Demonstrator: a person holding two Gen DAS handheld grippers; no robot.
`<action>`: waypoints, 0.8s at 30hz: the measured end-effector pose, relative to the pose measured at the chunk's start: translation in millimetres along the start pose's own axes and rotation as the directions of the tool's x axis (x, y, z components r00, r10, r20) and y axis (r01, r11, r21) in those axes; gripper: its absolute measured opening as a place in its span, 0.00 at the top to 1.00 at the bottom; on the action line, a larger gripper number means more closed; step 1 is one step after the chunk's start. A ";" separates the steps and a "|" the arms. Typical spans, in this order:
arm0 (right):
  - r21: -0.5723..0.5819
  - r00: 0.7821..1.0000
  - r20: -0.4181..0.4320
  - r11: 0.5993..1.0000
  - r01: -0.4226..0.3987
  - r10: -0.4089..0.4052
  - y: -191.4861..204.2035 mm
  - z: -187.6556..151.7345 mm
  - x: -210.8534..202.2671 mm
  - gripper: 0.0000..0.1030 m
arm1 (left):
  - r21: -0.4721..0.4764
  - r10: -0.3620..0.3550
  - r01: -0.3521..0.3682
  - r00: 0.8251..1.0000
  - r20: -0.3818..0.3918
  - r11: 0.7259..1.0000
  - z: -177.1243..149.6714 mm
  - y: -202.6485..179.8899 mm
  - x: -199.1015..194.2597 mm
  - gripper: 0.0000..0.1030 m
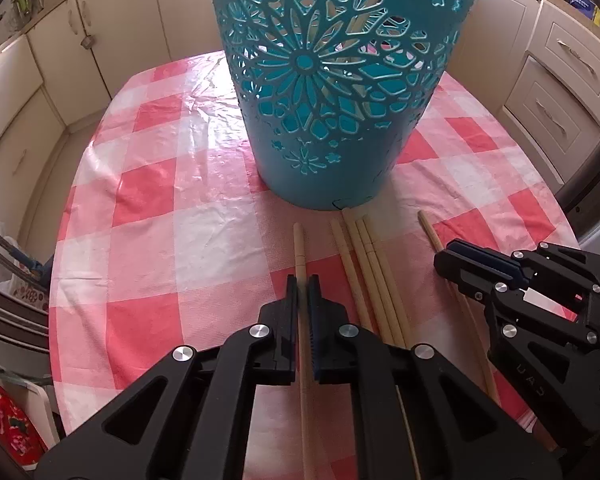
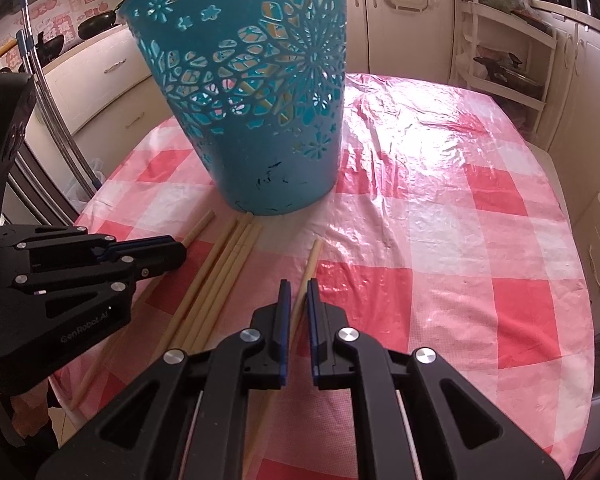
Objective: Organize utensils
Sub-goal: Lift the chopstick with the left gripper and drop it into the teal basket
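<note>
A tall teal cut-out basket [image 1: 332, 80] [image 2: 260, 120] stands on the pink checked tablecloth. Pale wooden chopsticks lie in front of it. In the left wrist view my left gripper [image 1: 302, 283] is shut on the leftmost chopstick [image 1: 299, 248], which runs on between the pads towards the camera. My right gripper [image 2: 298, 289] is shut on a single chopstick [image 2: 313, 256] off to the right of the others. A bundle of several loose chopsticks [image 1: 364, 264] [image 2: 220, 272] lies between the two grippers. Each gripper also shows in the other's view: right gripper [image 1: 444, 258], left gripper [image 2: 180, 254].
The tablecloth [image 1: 160, 208] covers a rounded table whose edges drop off at the left and near side. Cream kitchen cabinets [image 1: 556, 80] ring the table. A white rack with pans [image 2: 508, 60] stands behind it on the right.
</note>
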State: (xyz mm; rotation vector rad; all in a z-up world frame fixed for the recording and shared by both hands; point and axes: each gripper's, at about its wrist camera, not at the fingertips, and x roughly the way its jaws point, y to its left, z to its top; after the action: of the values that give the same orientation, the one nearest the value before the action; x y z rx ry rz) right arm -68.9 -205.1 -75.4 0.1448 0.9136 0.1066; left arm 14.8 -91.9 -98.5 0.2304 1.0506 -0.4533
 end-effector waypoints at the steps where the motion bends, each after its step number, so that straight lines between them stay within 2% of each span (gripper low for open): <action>1: -0.010 1.000 0.003 1.000 0.007 -0.007 1.6 -0.7 0.0 0.92 | -0.002 0.000 0.000 1.000 0.002 1.000 -0.5 1.7 -2.0 0.95; 6: -0.051 0.999 0.015 0.998 0.038 -0.037 8.8 -3.2 0.0 0.92 | -0.038 -0.008 0.010 0.999 0.042 0.999 -1.3 14.3 -25.8 0.95; 15: -0.068 0.998 0.024 0.996 0.052 -0.050 12.5 -6.2 -1.4 0.92 | -0.123 -0.098 0.116 0.984 0.146 0.986 -4.9 39.6 -94.0 0.95; 19: -0.063 0.998 0.026 0.997 0.051 -0.049 13.8 -6.5 -2.5 0.92 | -0.141 -0.141 0.177 0.963 0.230 0.974 6.2 49.1 -134.7 0.95; 24: -0.057 0.999 0.026 0.997 0.047 -0.046 12.8 -6.1 -3.3 0.92 | -0.133 -0.175 0.236 0.917 0.358 0.963 42.2 52.6 -181.6 0.95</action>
State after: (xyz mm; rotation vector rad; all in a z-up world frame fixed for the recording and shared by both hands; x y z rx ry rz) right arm -76.1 -192.5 -74.3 0.0714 0.8880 0.0875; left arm -3.4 -16.6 79.0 -0.1168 0.7656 -0.5665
